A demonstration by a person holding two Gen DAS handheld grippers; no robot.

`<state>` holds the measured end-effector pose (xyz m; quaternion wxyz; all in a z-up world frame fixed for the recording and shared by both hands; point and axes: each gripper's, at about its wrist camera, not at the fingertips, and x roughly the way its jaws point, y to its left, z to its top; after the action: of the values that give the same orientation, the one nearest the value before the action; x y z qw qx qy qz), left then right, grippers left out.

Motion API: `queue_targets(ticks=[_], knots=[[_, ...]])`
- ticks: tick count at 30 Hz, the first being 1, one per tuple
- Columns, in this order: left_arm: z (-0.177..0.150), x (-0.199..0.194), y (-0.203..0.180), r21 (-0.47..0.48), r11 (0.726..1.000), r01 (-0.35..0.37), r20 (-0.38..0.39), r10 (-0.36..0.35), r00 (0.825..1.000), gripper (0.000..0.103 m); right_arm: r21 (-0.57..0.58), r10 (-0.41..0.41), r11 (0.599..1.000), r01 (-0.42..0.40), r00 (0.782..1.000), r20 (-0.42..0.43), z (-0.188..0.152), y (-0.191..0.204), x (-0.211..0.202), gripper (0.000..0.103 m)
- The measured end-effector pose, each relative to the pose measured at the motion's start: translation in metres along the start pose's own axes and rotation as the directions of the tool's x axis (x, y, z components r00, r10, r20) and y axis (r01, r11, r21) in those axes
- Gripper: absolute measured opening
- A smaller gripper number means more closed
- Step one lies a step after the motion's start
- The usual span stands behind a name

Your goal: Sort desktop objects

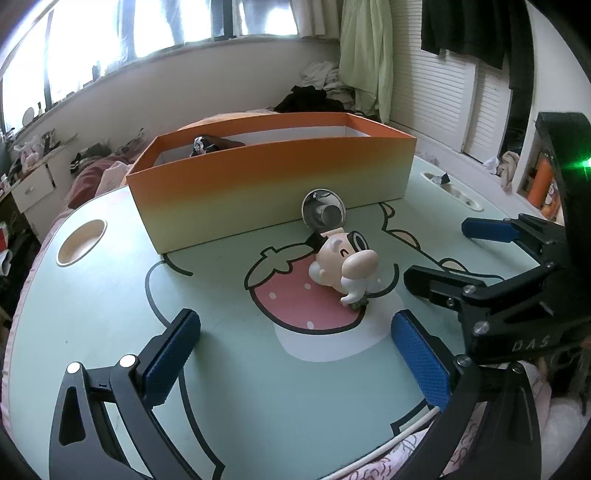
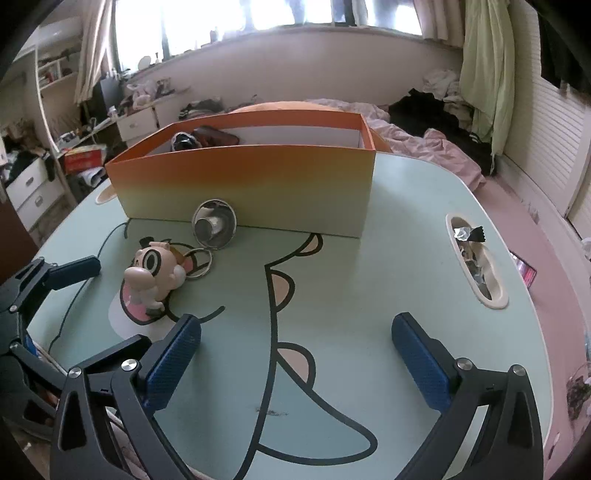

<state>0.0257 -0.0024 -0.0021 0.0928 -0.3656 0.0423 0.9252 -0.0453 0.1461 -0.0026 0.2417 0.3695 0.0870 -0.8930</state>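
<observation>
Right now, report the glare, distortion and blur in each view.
Left wrist view: windows blown out white, a green flare at the right edge, the box bowed by the fisheye, black corners. Right wrist view: windows also overexposed, the table edge curved, the figurine sharp, the room's edges soft.

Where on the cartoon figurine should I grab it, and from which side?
Grip the figurine across its round head, coming from above and the near side with the left hand-held gripper, whose open jaws already face it. It lies tipped over on the table, so its thin white limbs at the near end offer poor purchase.
</observation>
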Motion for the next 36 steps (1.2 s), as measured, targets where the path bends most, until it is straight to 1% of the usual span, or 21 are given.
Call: queue_targets(ticks=[2, 36], knots=[[0.0003, -0.0001, 0.0002, 0.000, 1.000, -0.001, 0.001, 0.001, 1.000, 0.103, 0.000, 0.002, 1.000, -0.002, 1.000, 0.012, -0.0008, -0.0015, -0.0004, 0.103], [-0.0004, -0.0003, 0.0004, -0.001, 1.000, -0.001, 0.001, 0.001, 1.000, 0.103, -0.001, 0.003, 1.000, -0.003, 1.000, 0.013, -0.0013, -0.0023, -0.0002, 0.103]])
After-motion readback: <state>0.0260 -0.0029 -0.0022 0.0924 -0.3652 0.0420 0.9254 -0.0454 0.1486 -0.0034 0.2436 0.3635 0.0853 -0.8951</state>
